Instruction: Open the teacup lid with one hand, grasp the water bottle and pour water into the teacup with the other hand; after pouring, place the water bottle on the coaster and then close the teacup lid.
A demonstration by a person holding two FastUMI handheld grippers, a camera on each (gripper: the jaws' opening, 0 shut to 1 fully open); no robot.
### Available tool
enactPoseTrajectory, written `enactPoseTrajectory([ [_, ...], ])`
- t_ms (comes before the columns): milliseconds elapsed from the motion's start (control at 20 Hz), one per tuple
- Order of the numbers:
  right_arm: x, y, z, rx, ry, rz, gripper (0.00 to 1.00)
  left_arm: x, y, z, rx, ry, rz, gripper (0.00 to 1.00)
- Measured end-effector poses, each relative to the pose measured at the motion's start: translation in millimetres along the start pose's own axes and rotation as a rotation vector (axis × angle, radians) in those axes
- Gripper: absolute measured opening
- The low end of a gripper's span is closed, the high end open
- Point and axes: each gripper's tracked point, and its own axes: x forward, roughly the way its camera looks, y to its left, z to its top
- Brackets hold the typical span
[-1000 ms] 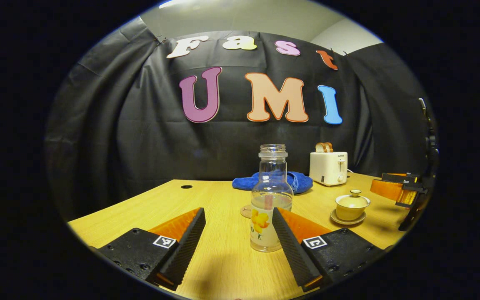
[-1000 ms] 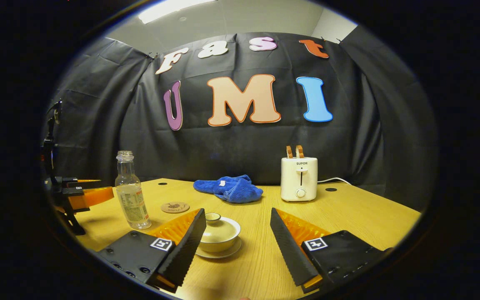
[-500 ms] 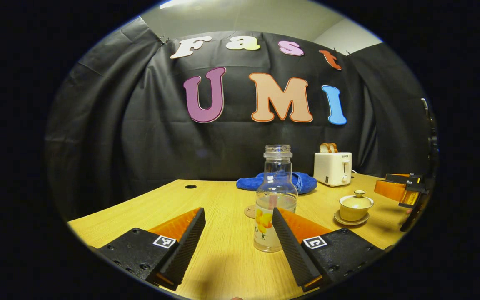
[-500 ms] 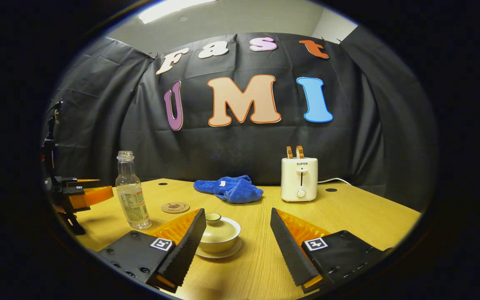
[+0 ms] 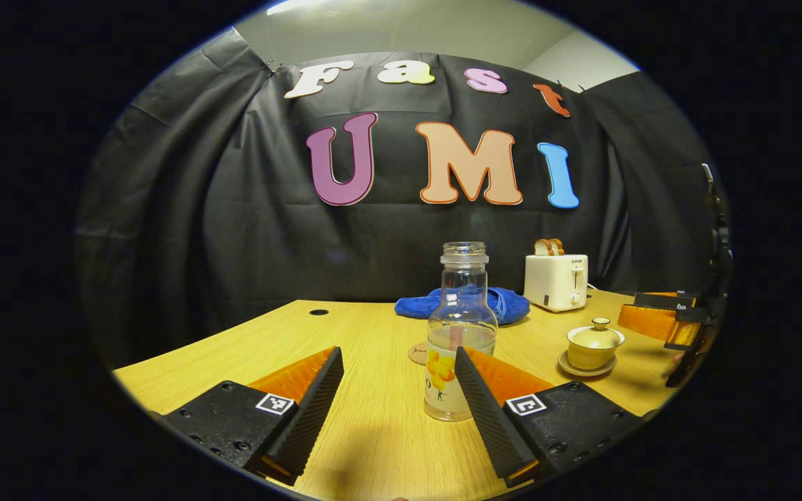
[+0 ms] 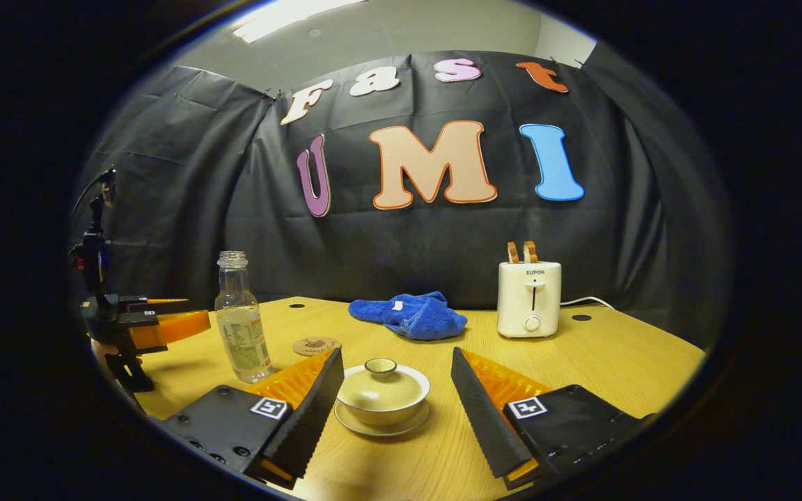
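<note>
A clear water bottle (image 5: 459, 348) with no cap and a flowered label stands upright just ahead of my left gripper (image 5: 398, 383), near its right finger; the gripper is open and touches nothing. The round coaster (image 5: 418, 353) peeks out behind the bottle. The lidded cream teacup (image 6: 382, 391) sits on its saucer between the fingers of my open right gripper (image 6: 397, 384), a little ahead of the tips. The right gripper view also has the bottle (image 6: 241, 327), the coaster (image 6: 316, 346) and the left gripper (image 6: 157, 321) at the left. The teacup (image 5: 594, 344) stands right of the bottle.
A blue cloth (image 6: 409, 314) lies at the back middle of the wooden table (image 6: 617, 355). A white toaster (image 6: 529, 298) with two slices of bread stands at the back right, its cord running off behind. The booth's black wall closes the far side.
The right gripper has swung left, so the teacup now sits centred between its fingers instead of behind the left one. The left gripper shifted slightly earlier and has since held still.
</note>
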Motion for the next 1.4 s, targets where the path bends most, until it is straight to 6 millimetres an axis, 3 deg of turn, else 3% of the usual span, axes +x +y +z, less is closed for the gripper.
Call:
enactPoseTrajectory([
  [450, 38.8, 14.1, -12.4, -0.003, 0.071, 0.017, 0.98, 0.2, -0.2, -0.2, 0.001, -0.001, -0.006, 0.94],
  [600, 47.0, 14.4, -17.9, -0.006, 0.108, 0.015, 0.94, 0.7, -0.2, 0.0, 0.002, -0.002, -0.007, 0.94],
  [1050, 54.5, 12.4, -27.8, -0.015, 0.176, 0.001, 0.38, 0.5, -0.1, -0.3, 0.002, -0.001, -0.007, 0.94],
  [1400, 52.6, 16.2, -23.0, -0.02, 0.137, 0.024, 0.31, 0.2, -0.8, -0.4, 0.002, -0.002, -0.015, 0.94],
])
